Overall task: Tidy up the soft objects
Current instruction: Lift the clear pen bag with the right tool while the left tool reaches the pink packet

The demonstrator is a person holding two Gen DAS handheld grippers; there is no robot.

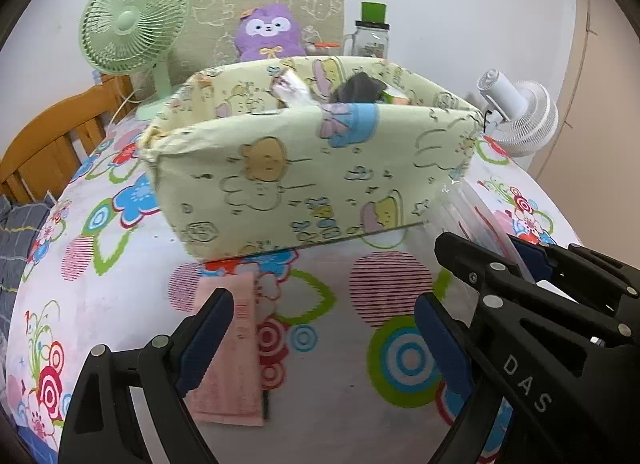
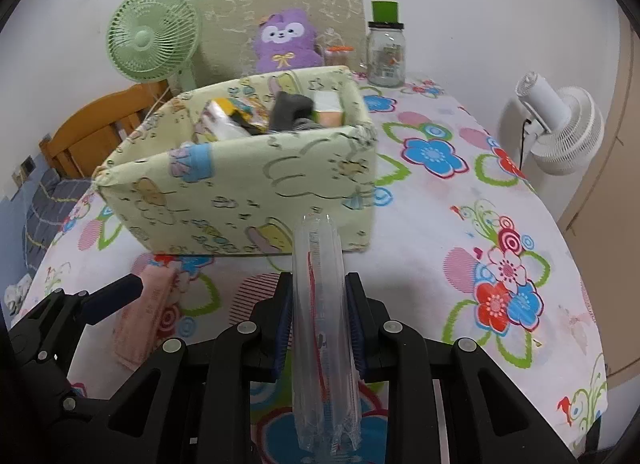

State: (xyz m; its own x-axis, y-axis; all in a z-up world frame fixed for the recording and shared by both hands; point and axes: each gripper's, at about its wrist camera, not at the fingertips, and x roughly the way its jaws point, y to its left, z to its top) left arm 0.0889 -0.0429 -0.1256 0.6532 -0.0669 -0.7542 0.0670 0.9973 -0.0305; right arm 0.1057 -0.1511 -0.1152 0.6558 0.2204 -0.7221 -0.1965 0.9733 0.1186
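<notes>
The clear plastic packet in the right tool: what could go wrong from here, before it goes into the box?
1. The clear plastic packet is slick and long, held only at its middle by the right tool; it may slip or droop.
2. The fabric box is already crowded, so the packet could catch on the rim.
3. The open left tool hangs over the pink packet, near the right tool; they may bump.

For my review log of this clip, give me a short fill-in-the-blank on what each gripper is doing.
The right gripper is shut on a clear plastic ____.
The left gripper is ____ above the pink flat packet.
The pale green fabric storage box stands on a ____-patterned tablecloth.
Behind the box sits a ____ plush toy.

Missing: packet; open; flower; purple
</notes>
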